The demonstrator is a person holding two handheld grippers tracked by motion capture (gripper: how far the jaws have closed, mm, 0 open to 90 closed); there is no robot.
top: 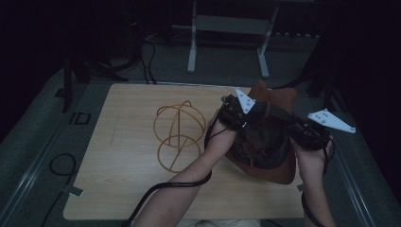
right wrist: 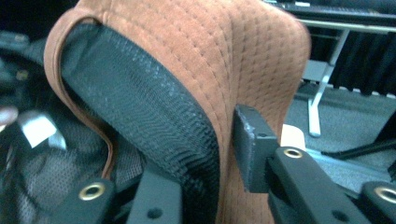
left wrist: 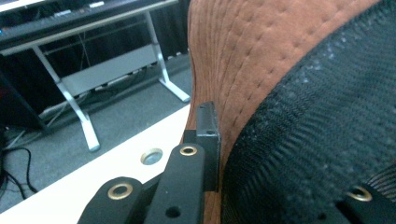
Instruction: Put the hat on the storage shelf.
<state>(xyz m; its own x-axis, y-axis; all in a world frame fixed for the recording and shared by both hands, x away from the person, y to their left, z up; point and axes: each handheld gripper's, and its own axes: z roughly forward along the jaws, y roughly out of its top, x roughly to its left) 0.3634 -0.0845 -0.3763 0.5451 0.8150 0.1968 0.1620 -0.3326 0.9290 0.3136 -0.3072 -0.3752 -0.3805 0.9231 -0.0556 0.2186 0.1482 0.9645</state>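
A rust-brown hat (top: 272, 97) with a black mesh lining (top: 265, 142) is held up over the right side of the wooden table (top: 123, 156), opening toward me. My left gripper (top: 235, 115) is shut on its left rim. My right gripper (top: 309, 132) is shut on its right rim. In the left gripper view the brown brim (left wrist: 243, 56) and mesh band (left wrist: 317, 140) sit in the left gripper (left wrist: 233, 154), with one finger (left wrist: 208, 135) outside the brim. In the right gripper view the right gripper (right wrist: 219, 154) pinches the hat (right wrist: 210, 56), finger (right wrist: 252, 144) on the brown side.
A golden wire frame of hoops (top: 178, 135) stands at mid-table, left of the hat. A grey metal stand (top: 227, 23) sits on the floor beyond the table. A black cable loop (top: 61, 163) lies off the left edge. A round hole (left wrist: 152, 156) marks the tabletop.
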